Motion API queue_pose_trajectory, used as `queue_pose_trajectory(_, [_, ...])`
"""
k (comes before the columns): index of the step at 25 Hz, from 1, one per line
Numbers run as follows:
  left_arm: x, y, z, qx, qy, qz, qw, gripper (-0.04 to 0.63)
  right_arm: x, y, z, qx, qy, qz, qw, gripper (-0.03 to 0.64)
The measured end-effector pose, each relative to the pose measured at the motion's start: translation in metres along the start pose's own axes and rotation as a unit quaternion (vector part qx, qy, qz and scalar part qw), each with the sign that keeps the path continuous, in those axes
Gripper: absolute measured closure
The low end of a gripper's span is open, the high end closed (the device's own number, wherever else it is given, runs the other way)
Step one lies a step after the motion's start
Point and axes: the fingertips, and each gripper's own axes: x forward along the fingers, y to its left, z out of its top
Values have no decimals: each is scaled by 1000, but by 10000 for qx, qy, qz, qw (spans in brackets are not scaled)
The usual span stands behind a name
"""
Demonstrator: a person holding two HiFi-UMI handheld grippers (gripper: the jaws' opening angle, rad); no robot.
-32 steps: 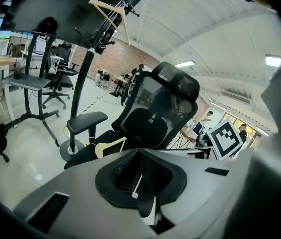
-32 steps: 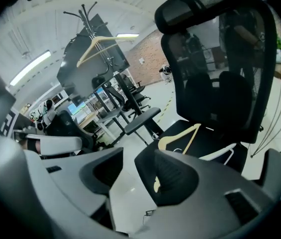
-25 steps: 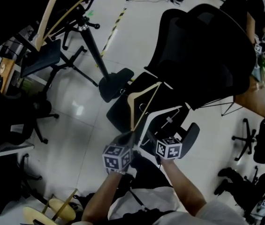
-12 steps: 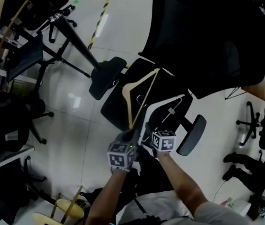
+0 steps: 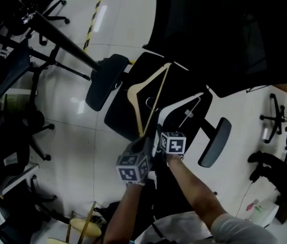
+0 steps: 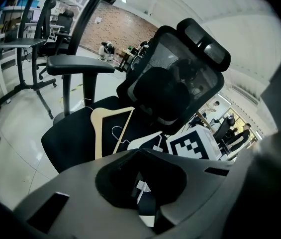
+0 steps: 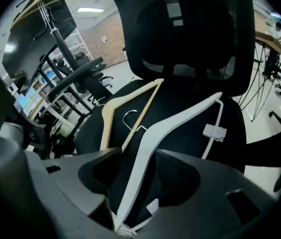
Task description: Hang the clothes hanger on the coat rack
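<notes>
On the seat of the black office chair (image 5: 133, 117) lie two hangers side by side: a wooden hanger (image 5: 156, 98) and a white hanger (image 5: 182, 105), the metal hook of the wooden one just beside the white one's arm. Right gripper (image 7: 139, 156): jaws spread, straddling the lower arm of the white hanger, with a dark gap on each side of it. Left gripper (image 6: 138, 152): jaws pressed together, pinching nothing that shows; the wooden hanger's arm passes to their left. Coat rack (image 7: 55, 31): upright, well apart, beyond the chair's armrest, with other hangers at its top.
</notes>
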Motion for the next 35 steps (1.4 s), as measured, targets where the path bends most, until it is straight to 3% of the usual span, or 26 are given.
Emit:
queue_pose_trajectory(10, [28,30,-6,-193,165,159,9996,597,44,-8,-10,323,179,-354,9987,373])
queue_pose_trajectory(16, [27,41,-8,-295,158,183,9993,597,63,-14,-19,259,436,-643,9966,374])
queue_pose_trajectory(24, [14,52,-17,-359,112,326,9988,597,72,-20,-15,161,576,-826,9948,430])
queue_pose_trajectory(31, [-19,44,-17,-361,-3,455,9983,597,49,-24,-25,412,564,-831,9941,463])
queue_pose_trajectory(35, [-42,35,-16,-271,-144,464,9985,597,21,-7,-36,703,387,-505,9955,465])
